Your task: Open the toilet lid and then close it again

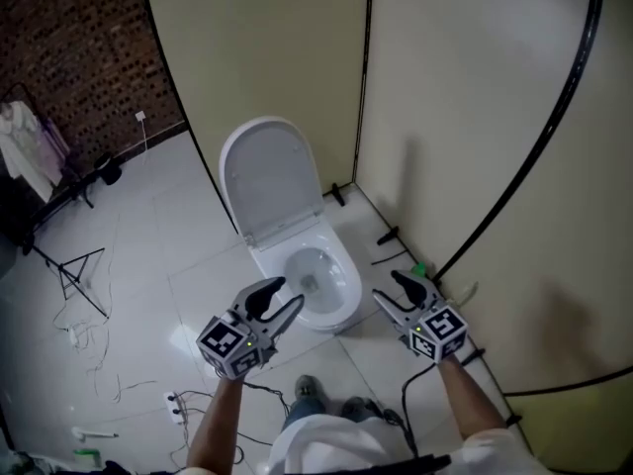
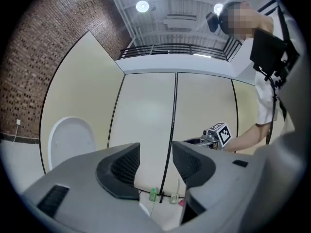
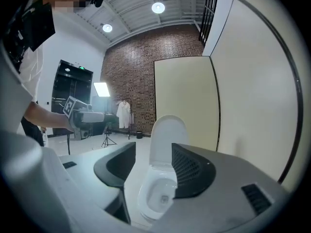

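Note:
The white toilet stands against the beige partition with its lid raised upright and the bowl uncovered. My left gripper hovers at the bowl's near left rim, jaws slightly apart with nothing between them. My right gripper hangs just right of the bowl, open and empty. In the left gripper view the lid shows at the left, and the right gripper's marker cube beyond my left gripper. In the right gripper view the lid and bowl lie straight beyond my right gripper.
Beige partition walls close in behind and to the right, with a black cable curving down one. A small green item lies at the wall's foot. On the tiled floor to the left are a stand, loose cords and a clothes rack.

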### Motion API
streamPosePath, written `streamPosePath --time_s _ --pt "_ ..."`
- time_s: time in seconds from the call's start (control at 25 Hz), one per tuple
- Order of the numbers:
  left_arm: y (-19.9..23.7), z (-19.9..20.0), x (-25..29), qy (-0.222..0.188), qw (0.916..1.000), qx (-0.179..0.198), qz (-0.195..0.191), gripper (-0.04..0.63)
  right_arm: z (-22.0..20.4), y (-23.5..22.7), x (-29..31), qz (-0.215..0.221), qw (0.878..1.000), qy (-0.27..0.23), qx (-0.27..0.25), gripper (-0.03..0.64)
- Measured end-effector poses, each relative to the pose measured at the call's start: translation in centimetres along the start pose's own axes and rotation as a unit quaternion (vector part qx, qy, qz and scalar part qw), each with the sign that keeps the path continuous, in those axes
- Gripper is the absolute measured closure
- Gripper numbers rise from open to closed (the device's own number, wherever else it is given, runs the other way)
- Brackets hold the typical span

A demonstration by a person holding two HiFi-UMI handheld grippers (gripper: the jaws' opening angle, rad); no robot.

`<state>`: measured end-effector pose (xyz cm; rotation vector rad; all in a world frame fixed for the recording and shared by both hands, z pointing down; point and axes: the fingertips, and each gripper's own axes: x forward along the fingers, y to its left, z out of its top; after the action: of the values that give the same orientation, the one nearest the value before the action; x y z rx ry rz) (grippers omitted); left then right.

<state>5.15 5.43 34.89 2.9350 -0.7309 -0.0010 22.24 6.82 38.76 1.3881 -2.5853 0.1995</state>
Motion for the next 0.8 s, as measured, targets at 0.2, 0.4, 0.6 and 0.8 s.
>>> streamPosePath --time_s 0.2,0.4,0.6,0.8 --pt "-2.9 0.1 -0.1 0.007 1.0 0.001 -0.002 0.393 -0.3 1.1 -1.0 0.021 1.0 0.004 -0.004 0.385" --pt "-4.4 -0.4 -0.2 0.037 0.999 0.024 0.002 0.397 0.0 1.8 -1.7 0.029 1.0 -0.004 -0.011 0.385" --pt "-5.4 -0.1 -1.0 0.012 0.9998 0.015 0.006 0.396 -0.2 3.1 -2.7 0.032 0.999 -0.014 -0.007 0.385" --pt "-3.9 0.5 -1.8 0.001 0.9999 0.006 0.008 0.396 0.7 3.7 -2.7 0.015 1.0 -0.023 -0.008 0.385"
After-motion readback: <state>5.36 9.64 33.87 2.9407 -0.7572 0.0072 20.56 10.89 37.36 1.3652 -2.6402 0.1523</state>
